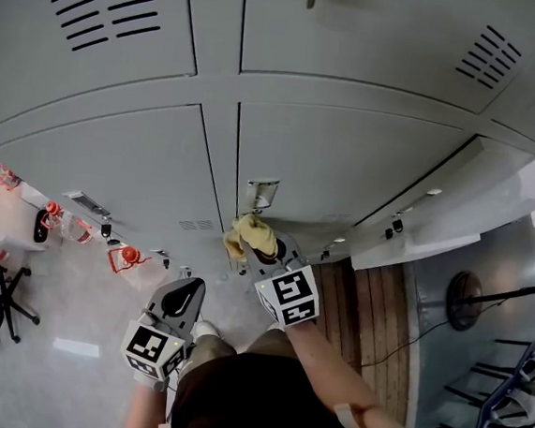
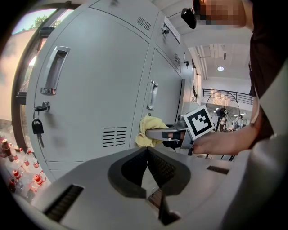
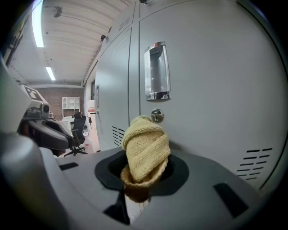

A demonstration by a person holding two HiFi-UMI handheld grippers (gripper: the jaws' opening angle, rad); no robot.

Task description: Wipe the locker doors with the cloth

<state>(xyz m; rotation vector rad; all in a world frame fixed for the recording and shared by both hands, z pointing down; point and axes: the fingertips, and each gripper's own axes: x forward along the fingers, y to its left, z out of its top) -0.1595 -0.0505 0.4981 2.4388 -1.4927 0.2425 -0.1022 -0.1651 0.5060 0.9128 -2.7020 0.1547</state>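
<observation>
1. The right claw is clamped on a bunched yellow cloth, which juts ahead of the jaws at a grey locker door, just below its round lock and chrome handle.
2. The left claw, jaws together and empty, hangs apart to the left, facing a door with dangling keys.

Even indoor light falls on the grey locker doors, soft shadows only. The ceiling strip lights glow at eleven o'clock in the right gripper view; fisheye bending and black corners ring both gripper views.

Left tongs together; cloth by locker door
</observation>
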